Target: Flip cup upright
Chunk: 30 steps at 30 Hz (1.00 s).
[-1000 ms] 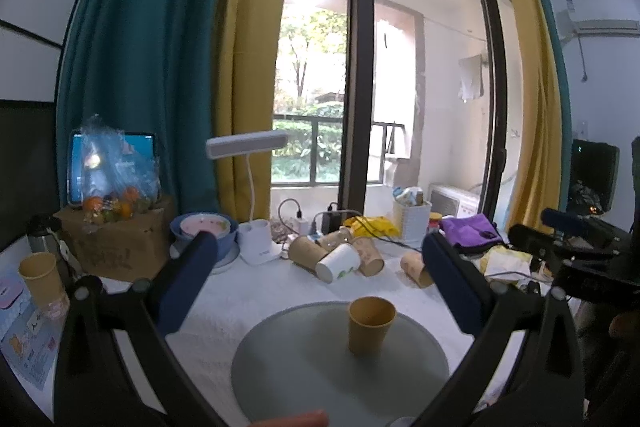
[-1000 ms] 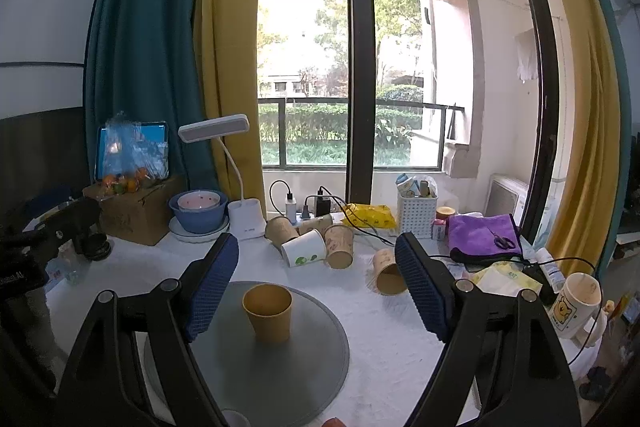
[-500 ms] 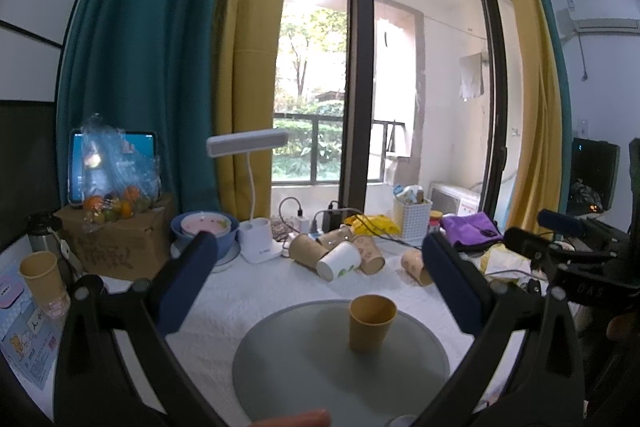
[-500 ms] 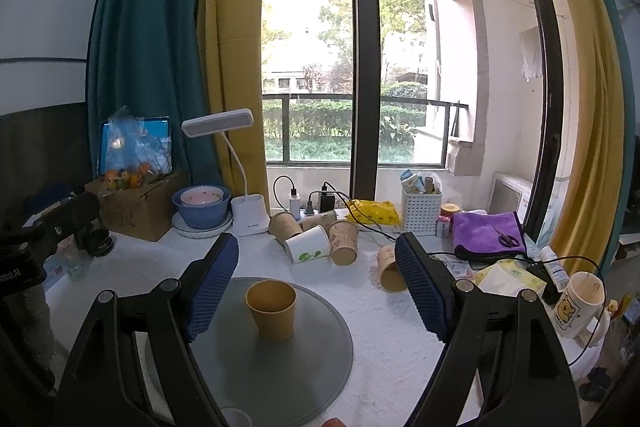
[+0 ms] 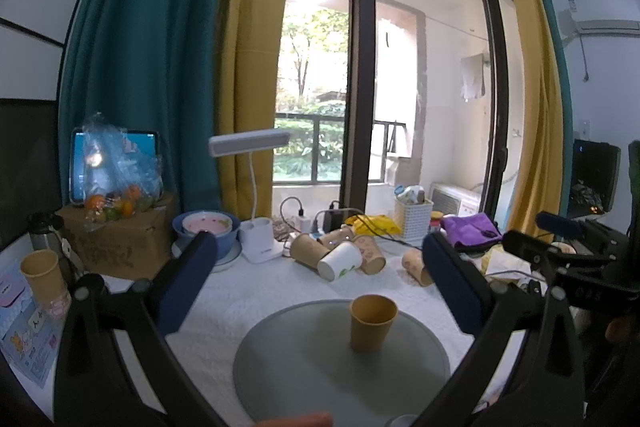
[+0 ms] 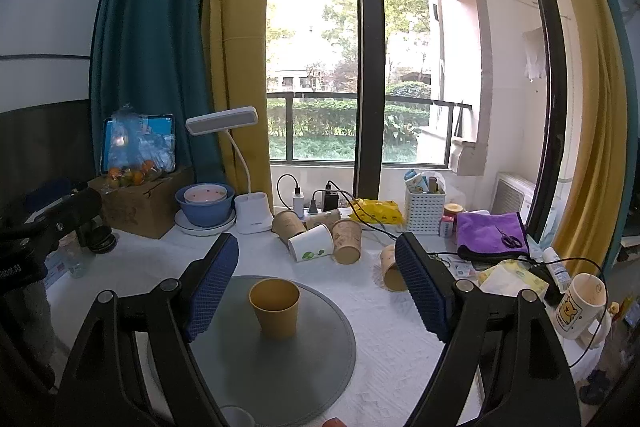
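Since the cup (image 6: 274, 311) has stayed upright on the grey mat (image 6: 320, 355) while your right claw (image 6: 316, 287) and left claw (image 5: 320, 279) hang open, you look finished.

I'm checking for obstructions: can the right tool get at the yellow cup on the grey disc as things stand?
Probably yes. The right tool is open and empty, and the yellow cup stands upright and alone on the grey disc, just ahead between its fingers, with nothing in between.
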Motion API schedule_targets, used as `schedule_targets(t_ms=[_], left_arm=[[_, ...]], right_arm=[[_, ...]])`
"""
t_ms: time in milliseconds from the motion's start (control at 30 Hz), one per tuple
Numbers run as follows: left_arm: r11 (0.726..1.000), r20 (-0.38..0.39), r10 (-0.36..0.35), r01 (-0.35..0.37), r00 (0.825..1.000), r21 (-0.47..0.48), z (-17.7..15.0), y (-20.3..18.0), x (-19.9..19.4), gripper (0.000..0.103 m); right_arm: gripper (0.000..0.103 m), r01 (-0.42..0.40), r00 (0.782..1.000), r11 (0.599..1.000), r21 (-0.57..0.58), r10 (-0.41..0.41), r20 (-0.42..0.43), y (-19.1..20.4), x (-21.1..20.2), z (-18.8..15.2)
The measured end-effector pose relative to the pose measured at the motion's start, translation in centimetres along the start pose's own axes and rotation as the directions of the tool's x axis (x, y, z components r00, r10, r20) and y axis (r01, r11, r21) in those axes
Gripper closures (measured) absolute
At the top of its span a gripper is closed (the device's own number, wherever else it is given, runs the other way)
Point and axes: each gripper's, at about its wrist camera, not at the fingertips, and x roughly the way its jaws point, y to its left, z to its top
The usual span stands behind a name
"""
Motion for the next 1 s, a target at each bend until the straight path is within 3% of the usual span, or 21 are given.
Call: schedule_targets(t_ms=[1000], left_arm=[[1.000, 0.002, -0.001, 0.001, 1.000, -0.009, 0.02, 0.15, -0.08, 0.000]], right_arm=[[0.020, -0.006, 1.000, 1.000, -0.009, 0.006, -0.003, 0.09, 0.09, 0.15]])
